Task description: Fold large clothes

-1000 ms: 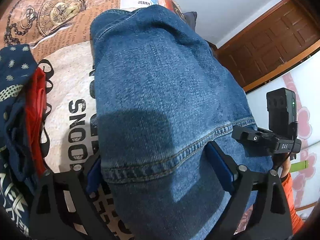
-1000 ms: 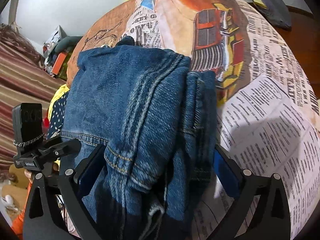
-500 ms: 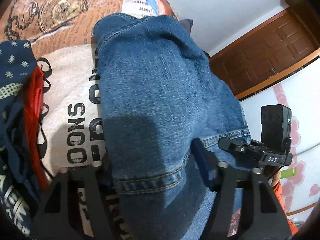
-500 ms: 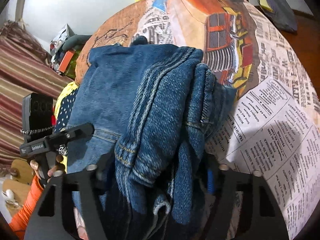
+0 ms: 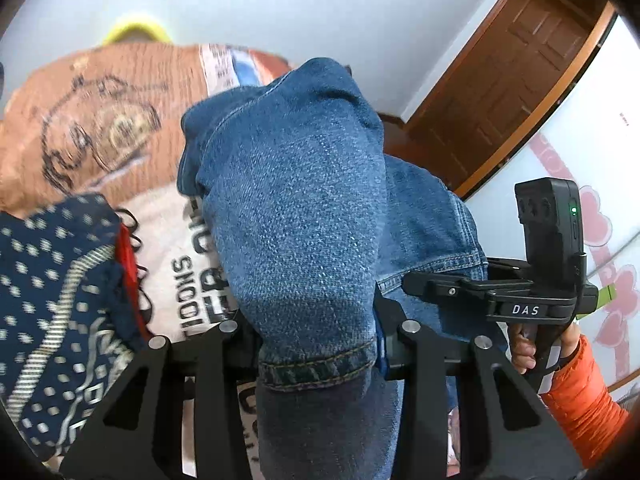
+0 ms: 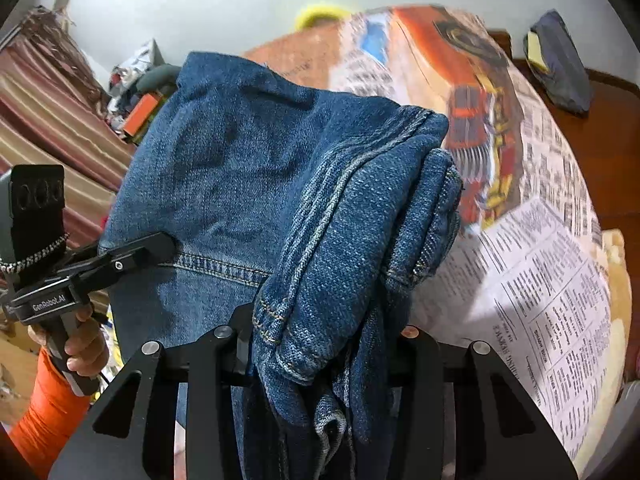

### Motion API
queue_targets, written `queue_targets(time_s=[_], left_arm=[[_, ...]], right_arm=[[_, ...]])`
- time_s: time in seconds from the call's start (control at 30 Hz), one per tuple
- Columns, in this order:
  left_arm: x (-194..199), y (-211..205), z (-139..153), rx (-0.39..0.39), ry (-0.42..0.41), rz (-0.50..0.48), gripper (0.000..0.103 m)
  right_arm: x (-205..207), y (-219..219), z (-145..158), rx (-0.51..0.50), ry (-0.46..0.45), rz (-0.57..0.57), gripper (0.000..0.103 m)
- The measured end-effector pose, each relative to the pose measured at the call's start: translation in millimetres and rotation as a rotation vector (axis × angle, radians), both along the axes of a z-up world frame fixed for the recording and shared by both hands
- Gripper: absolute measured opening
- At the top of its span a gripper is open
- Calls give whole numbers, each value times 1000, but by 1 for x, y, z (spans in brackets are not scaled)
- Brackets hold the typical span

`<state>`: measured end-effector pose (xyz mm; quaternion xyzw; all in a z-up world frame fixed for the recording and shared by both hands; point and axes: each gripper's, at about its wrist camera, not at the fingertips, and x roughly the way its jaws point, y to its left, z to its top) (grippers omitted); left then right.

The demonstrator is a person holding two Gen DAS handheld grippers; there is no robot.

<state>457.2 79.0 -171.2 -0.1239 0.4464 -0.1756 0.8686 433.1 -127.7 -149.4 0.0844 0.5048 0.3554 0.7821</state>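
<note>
Within the last second both grippers went from spread to clenched on the jeans [image 5: 296,216]. The left gripper [image 5: 316,344] pinched a stitched hem at the lower centre of its frame; the right gripper [image 6: 320,340] clamped a bunched seam edge. Both views tipped upward, more wall showing, so the denim was probably being lifted off the printed bedspread [image 6: 540,280] to carry a fold over. The jeans filled the middle of each frame, long axis running from the jaws toward the top, far end pointing away.
</note>
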Motion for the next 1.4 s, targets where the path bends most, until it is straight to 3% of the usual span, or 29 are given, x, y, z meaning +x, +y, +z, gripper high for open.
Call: queue_targets(time_s=[0.27, 0.6, 0.9, 1.17, 1.3, 1.4], left_arm=[[-46, 45, 61, -13, -104, 48, 39], [-76, 140, 77, -49, -121, 135, 39], [-64, 237, 36, -78, -29, 244, 39], [-50, 284, -21, -71, 46, 310, 42], [-42, 308, -52, -149, 58, 340, 50], [-40, 318, -64, -263, 98, 344, 51]], right_arm=[[-25, 38, 53, 39, -103, 34, 37], [-36, 122, 58, 43, -107, 101, 37], [-15, 209, 18, 27, -29, 166, 37], [23, 260, -49, 16, 79, 170, 39], [32, 265, -57, 31, 99, 186, 45], [30, 262, -58, 0, 89, 187, 48]])
